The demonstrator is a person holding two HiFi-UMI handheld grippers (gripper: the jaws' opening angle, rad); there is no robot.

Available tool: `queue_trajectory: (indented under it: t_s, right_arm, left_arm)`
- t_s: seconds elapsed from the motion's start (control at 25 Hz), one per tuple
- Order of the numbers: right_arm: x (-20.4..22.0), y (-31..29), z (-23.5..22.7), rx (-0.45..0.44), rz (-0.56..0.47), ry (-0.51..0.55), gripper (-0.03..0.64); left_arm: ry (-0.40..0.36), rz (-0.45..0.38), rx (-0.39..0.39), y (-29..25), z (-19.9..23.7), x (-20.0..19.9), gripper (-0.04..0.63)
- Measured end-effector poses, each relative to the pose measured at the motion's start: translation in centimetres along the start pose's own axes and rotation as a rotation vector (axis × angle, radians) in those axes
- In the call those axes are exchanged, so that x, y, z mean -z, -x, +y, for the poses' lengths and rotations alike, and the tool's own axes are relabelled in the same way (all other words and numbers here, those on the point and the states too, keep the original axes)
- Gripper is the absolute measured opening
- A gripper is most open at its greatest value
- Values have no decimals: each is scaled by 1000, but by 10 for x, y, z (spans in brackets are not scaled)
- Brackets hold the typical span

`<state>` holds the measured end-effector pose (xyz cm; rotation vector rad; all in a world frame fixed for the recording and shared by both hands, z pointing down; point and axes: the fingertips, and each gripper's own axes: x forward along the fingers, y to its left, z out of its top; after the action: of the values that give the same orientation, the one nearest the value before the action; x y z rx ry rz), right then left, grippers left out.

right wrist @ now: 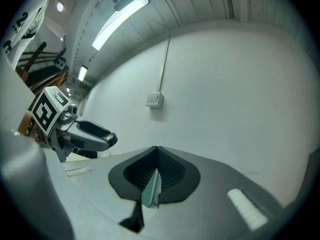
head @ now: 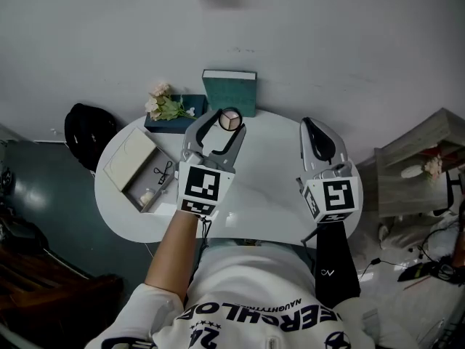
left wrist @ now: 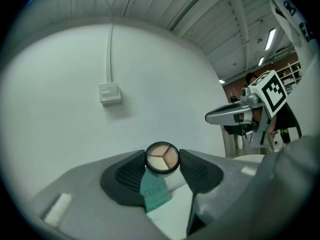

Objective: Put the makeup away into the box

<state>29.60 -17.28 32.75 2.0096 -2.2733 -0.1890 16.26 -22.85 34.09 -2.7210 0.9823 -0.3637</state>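
Left gripper (head: 224, 126) clamps the compact (head: 229, 120); open box (head: 129, 158) lies to its left, seemingly within reach; right gripper (head: 310, 129) closed, empty.

Left gripper (head: 229, 121) fingers (left wrist: 127, 171) tight on round compact (left wrist: 162, 157); right gripper (head: 308, 125), fingers together, alongside.

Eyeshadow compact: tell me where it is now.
The compact is left of centre in the head view, clamped by the left gripper above the white table, near the upright teal box.
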Motion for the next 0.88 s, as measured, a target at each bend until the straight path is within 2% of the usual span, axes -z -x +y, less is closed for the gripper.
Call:
queue_trajectory:
  t_s: [0.16,0.36,0.88]
  right_arm:
    - [-9,-16,35,-62,-18,6,31]
    - [-18,-38,84,-127,-25,-2,31]
    - [-43,-91,265,-391,-46,4,31]
  left_arm:
    - [41,-2,-48,28,25,10,227]
    - [21,12,-144,72,68,21,227]
    - [51,104,-354,212,171,75,227]
